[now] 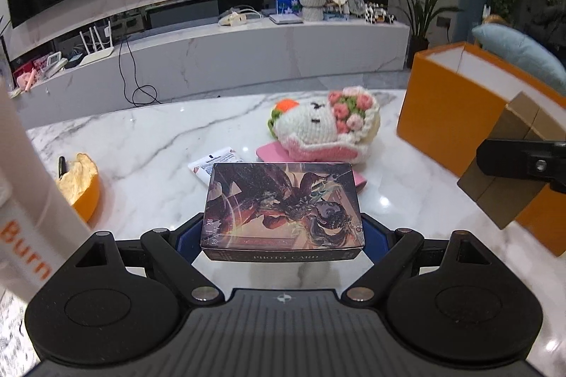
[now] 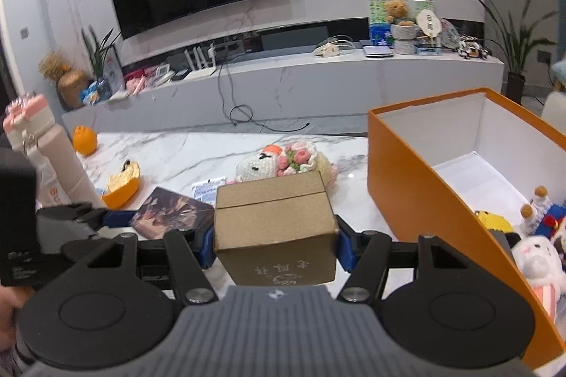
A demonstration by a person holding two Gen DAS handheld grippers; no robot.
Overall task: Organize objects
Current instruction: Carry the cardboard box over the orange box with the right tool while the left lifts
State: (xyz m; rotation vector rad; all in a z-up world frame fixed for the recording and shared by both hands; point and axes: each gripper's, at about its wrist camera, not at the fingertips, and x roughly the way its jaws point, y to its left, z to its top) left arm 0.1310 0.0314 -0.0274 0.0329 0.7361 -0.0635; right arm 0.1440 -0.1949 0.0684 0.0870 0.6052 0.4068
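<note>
Left wrist view: your left gripper [image 1: 282,232] pinches the photo card box [image 1: 283,209] by its two sides, held level above the marble table [image 1: 141,136], with the crochet plush [image 1: 323,126] lying beyond it. Right wrist view: your right gripper [image 2: 275,244] clamps the brown cardboard box [image 2: 274,225] between its blue pads, just left of the open orange box [image 2: 417,193], which holds small toys [image 2: 534,256] in its near end.

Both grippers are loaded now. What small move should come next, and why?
Probably carry the right gripper with its brown cardboard box rightward over the open orange box: that box sits just to its right and still shows bare white floor behind the toys.
</note>
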